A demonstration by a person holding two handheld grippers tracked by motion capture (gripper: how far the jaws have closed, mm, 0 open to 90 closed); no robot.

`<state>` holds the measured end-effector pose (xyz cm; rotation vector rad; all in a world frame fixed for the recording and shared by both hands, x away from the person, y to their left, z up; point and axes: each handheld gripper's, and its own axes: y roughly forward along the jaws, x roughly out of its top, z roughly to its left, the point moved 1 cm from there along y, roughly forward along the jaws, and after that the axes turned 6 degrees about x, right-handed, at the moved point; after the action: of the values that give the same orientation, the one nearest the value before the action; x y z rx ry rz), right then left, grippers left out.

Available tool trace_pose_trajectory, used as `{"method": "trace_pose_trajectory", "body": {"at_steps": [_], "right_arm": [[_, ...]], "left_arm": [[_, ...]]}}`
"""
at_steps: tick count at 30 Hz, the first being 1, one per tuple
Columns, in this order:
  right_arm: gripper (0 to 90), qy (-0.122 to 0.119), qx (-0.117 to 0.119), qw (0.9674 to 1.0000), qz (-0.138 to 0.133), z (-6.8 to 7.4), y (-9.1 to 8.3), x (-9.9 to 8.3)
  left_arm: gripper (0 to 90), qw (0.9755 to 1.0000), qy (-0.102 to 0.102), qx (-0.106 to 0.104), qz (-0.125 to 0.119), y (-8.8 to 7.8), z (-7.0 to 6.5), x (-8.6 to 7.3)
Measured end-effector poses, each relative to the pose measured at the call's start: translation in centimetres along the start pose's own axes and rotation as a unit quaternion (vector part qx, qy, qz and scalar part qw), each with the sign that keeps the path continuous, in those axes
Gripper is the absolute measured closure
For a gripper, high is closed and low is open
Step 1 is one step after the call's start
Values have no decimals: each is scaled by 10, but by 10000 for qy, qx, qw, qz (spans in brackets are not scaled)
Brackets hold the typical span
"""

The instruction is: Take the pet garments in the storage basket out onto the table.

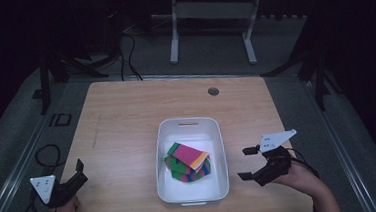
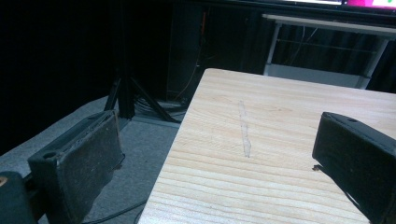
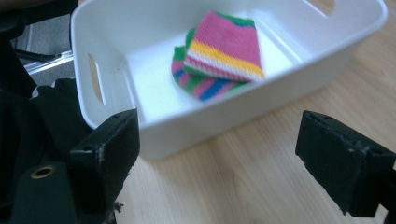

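A white bin (image 1: 189,125) (image 3: 299,77) stands in the middle of the wooden table (image 1: 127,120). Folded striped socks (image 1: 188,162) (image 3: 219,58), pink, green, yellow and blue, lie inside it. My right gripper (image 1: 247,163) (image 3: 215,163) hovers just right of the bin, open, jaws wide apart with nothing between them. My left gripper (image 1: 80,172) (image 2: 215,158) sits at the table's front left corner, open and empty, looking along the table's left edge.
A faint pale streak (image 2: 244,130) marks the wood on the left side. A round cable hole (image 1: 213,91) lies near the far edge. Stands and cables (image 1: 127,55) occupy the dark floor beyond the table.
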<state>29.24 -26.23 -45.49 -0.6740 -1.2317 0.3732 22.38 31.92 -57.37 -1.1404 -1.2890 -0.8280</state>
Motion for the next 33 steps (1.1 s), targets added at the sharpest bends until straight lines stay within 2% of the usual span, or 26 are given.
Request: {"method": "trace_pose_trajectory", "body": {"at_steps": [2, 8, 9, 10, 22, 33], "right_arm": [[136, -104, 16, 9999, 62, 1, 8, 13], [136, -247, 52, 9994, 222, 1, 26, 33], [136, -320, 93, 9991, 273, 0, 33, 40], [136, -320, 93, 9991, 273, 0, 33, 40], [136, -644, 359, 9953, 625, 3, 82, 79], [136, -782, 484, 9921, 848, 6, 123, 100]], "left_arm": [[18, 10000, -1, -6, 4, 0, 0, 0], [18, 10000, -4, -16, 5, 0, 0, 0], [18, 10000, -5, -17, 7, 0, 0, 0], [18, 10000, -3, -22, 7, 0, 0, 0], [19, 10000, -23, -65, 0, 0, 1, 0], [19, 9999, -57, -97, -1, 0, 1, 0]]}}
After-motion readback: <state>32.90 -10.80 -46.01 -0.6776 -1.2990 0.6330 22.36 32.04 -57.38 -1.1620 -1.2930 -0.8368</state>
